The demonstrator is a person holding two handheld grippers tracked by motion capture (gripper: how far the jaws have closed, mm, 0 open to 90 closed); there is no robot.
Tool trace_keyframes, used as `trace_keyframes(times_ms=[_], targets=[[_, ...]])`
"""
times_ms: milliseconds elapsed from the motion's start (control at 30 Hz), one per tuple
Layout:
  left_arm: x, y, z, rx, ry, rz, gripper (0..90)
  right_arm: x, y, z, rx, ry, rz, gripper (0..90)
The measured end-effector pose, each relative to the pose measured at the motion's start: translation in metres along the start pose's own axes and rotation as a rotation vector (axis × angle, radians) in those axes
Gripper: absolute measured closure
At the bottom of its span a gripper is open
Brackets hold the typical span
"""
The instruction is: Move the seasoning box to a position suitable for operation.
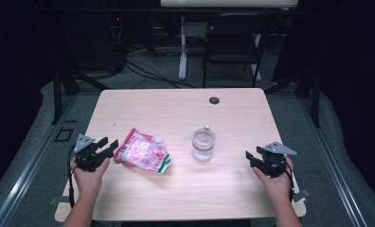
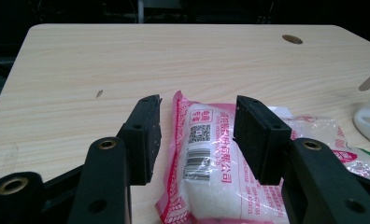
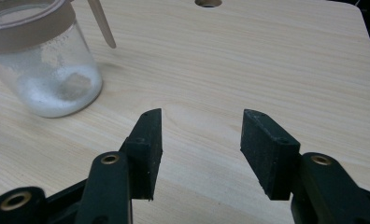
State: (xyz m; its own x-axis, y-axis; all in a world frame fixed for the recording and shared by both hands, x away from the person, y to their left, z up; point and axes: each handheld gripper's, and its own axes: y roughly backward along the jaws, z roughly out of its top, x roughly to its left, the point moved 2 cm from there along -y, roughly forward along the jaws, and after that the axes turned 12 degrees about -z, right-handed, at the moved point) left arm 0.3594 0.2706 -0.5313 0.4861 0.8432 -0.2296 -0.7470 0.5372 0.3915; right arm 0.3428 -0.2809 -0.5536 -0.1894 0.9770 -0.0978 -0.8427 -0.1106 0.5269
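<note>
my left gripper (image 1: pixel 105 144) at left edge of table (image 1: pixel 176 189), jaws apart, straddling end of pink-and-white pouch (image 1: pixel 143 151) without pressing on it. pouch lies flat left of centre, barcode end toward me, white grains inside. my right gripper (image 1: pixel 253 154) near right edge, jaws wide, nothing between them. glass jar (image 1: pixel 203 144) stands upright at centre, well apart from right gripper, white grains at bottom, spoon handle (image 3: pixel 101 21) leaning out.

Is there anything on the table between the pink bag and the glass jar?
No, only bare table top lies between the pink bag and the glass jar. The high view shows this gap best.
</note>
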Motion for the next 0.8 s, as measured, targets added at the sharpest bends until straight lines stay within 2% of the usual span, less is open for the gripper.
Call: trace_keyframes(times_ms=[233, 367, 400, 500, 533, 700, 800], targets=[[0.001, 0.0, 0.0, 0.003, 0.011, 0.019, 48.0, 0.004, 0.003, 0.005, -0.027, 0.018, 0.016, 50.9], [-0.002, 0.004, -0.002, 0.025, -0.007, 0.015, 47.7, 0.011, 0.002, 0.007, -0.033, 0.039, 0.042, 54.1], [-0.004, 0.006, -0.003, 0.045, -0.027, 0.015, 47.8, 0.012, 0.001, 0.008, -0.034, 0.042, 0.049, 54.9], [-0.007, 0.007, -0.004, 0.055, -0.045, 0.016, 49.6, 0.017, 0.0, 0.011, -0.036, 0.052, 0.062, 57.2], [-0.008, 0.01, -0.006, 0.036, -0.051, 0.013, 50.1, 0.024, -0.002, 0.014, -0.036, 0.073, 0.075, 59.2], [-0.008, 0.018, -0.009, 0.036, -0.026, 0.009, 54.3, 0.045, -0.007, 0.021, -0.042, 0.128, 0.127, 65.0], [-0.009, 0.023, -0.011, 0.038, -0.026, 0.01, 57.2, 0.057, -0.011, 0.024, -0.035, 0.164, 0.154, 68.0]])
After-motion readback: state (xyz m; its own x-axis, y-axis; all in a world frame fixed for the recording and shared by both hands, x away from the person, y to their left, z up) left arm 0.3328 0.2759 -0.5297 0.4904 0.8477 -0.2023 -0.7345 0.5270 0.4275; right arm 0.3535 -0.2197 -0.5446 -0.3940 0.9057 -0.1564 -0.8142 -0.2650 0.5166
